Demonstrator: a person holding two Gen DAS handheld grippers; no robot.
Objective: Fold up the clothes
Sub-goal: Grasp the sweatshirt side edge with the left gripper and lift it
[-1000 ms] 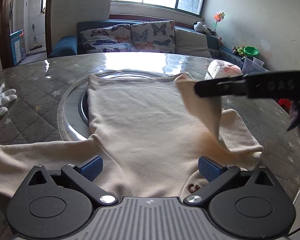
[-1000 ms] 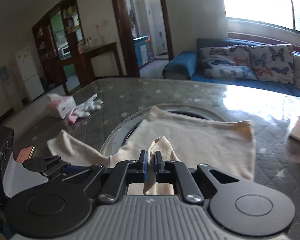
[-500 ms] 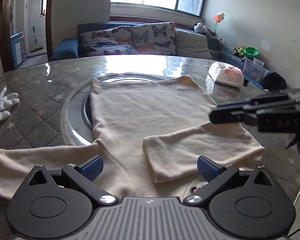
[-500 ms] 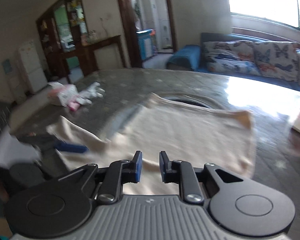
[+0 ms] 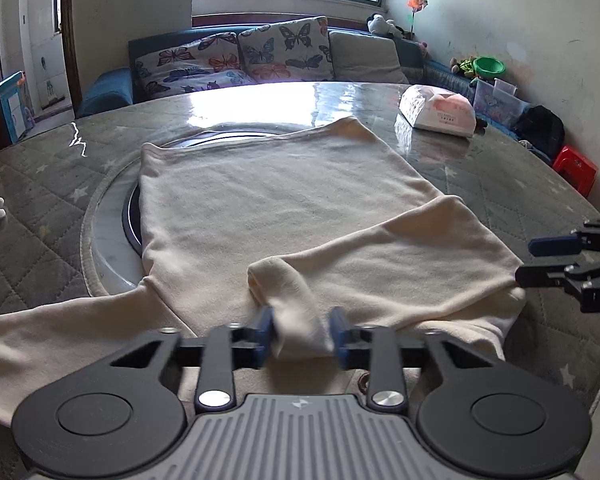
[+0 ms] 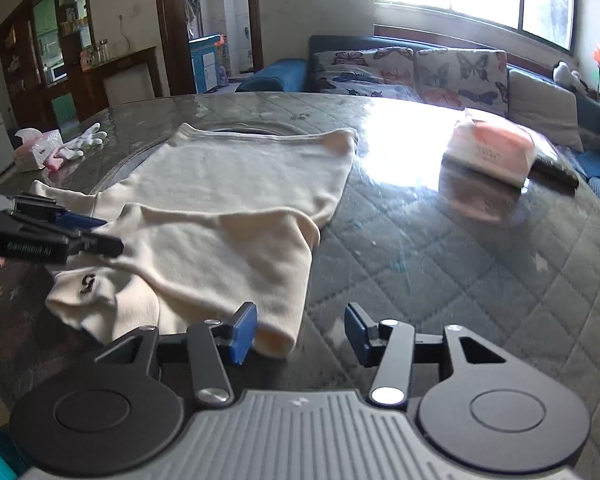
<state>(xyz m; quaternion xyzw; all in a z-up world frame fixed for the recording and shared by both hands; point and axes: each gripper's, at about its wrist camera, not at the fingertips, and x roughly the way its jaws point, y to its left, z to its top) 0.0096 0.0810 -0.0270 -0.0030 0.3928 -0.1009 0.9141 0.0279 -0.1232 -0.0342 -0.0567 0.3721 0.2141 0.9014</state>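
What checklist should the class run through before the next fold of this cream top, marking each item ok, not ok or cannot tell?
1. Left gripper has the folded sleeve's cuff between its jaws, which have just been closing: ok.
2. Right gripper free of cloth, jaws just opening: ok.
3. Top body lies flat: ok.
4. Other sleeve folded in: not ok, it trails off.
5. Tissue pack clear of the cloth: ok.
6. Grip firm enough to lift: cannot tell.

My two cameras sit on my tongs, low and close, both seeing the cream shirt (image 5: 284, 208) and sofa (image 6: 412, 72).
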